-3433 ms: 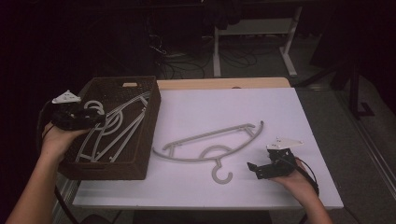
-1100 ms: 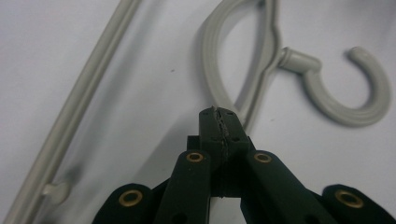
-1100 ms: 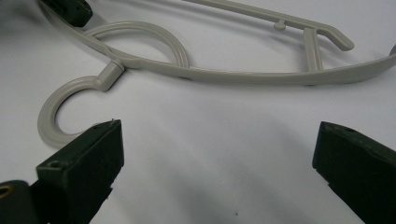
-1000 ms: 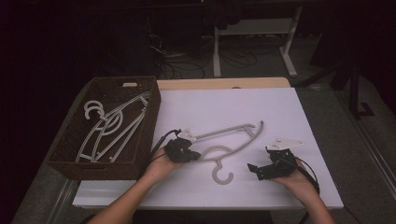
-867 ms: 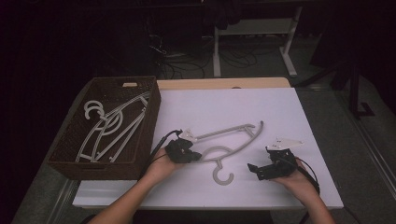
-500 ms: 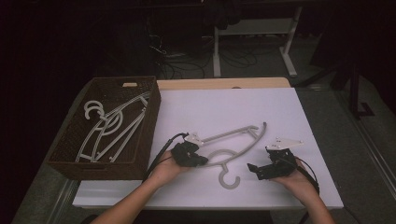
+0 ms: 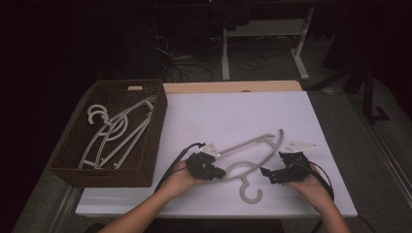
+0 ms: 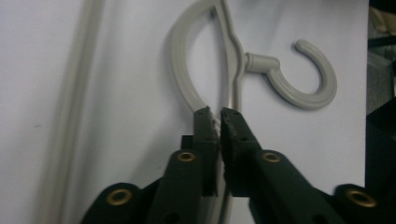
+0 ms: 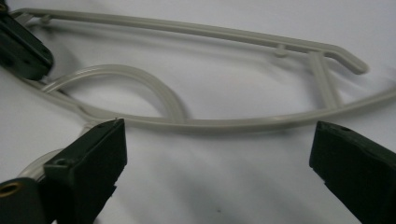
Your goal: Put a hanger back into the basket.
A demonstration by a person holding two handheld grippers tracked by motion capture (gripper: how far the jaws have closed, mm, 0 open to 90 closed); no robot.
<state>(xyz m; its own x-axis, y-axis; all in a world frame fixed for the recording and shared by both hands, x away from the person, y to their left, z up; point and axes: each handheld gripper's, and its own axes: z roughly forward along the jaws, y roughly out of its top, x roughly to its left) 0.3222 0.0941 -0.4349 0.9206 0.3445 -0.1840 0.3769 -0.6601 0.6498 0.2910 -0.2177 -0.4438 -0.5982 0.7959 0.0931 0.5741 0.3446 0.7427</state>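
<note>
Your left claw [image 8: 218,114] is clamped on the hanger [image 8: 196,56]; lift level toward the basket [image 7: 145,167]. Hold your right claw [image 9: 217,149], its jaws wide apart, clear.

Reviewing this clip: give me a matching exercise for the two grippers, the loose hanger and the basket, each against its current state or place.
1. left gripper
2. right gripper
3. hanger
4. basket

a. jaws wide apart
b. lying on the white table
c. at the table's left edge, hangers inside
d. jaws closed on the hanger

Pairs: 1-d, 2-a, 3-b, 4-c
</note>
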